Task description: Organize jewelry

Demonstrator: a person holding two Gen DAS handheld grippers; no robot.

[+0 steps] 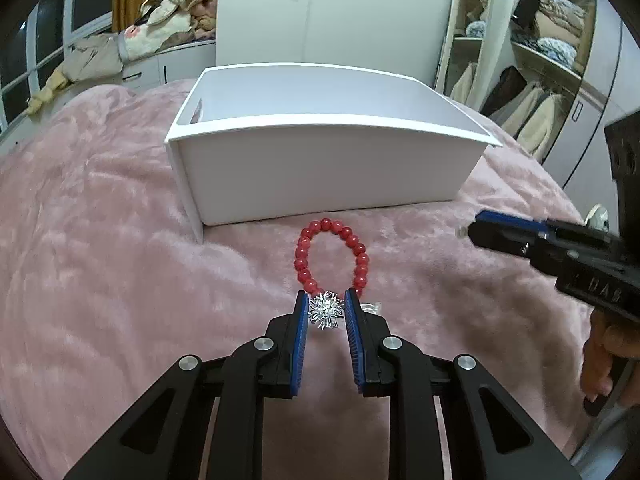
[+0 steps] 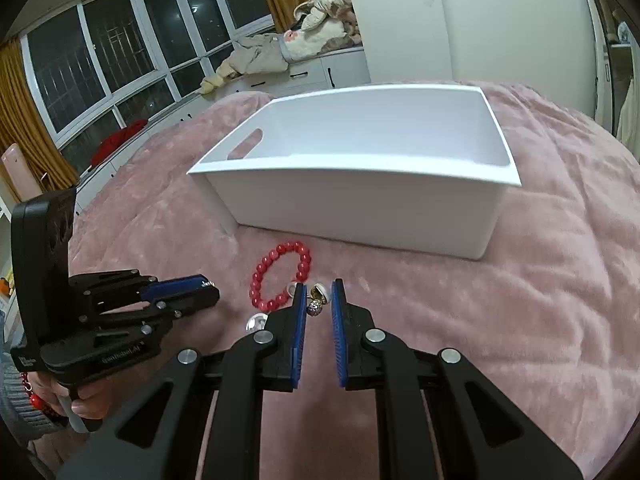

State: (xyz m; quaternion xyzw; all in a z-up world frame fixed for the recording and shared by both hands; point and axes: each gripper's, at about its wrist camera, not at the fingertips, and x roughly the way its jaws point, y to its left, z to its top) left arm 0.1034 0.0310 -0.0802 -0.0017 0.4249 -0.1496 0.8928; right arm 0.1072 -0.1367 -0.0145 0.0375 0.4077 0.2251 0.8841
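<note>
A white rectangular plastic bin (image 1: 320,168) with a slot handle in its side wall stands on a fuzzy pink blanket (image 1: 100,240) that covers a bed. Just in front of the bin's near wall lies a bracelet of round red beads (image 1: 331,256), close to the wall, though contact between them cannot be confirmed.

In the left wrist view, the left tongs (image 1: 326,307) sit low over the blanket at the near end of the bracelet, their blue-padded fingers (image 1: 302,320) a little apart with a spiky silver starburst ornament (image 1: 327,311) between them; the ornament fills the gap, but whether the pads actually press on it cannot be told. A small clear piece (image 1: 371,307) lies just to the right of these tongs.

In the right wrist view, the right tongs (image 2: 318,300) stand apart around a small earring with a gold part and a sparkly bead (image 2: 316,304), with white round pieces beside it; again, a firm grip cannot be told. The earring lies on the blanket just right of the bracelet's near end. A shiny silver disc (image 2: 256,323) rests on the blanket left of the right tongs.
</note>
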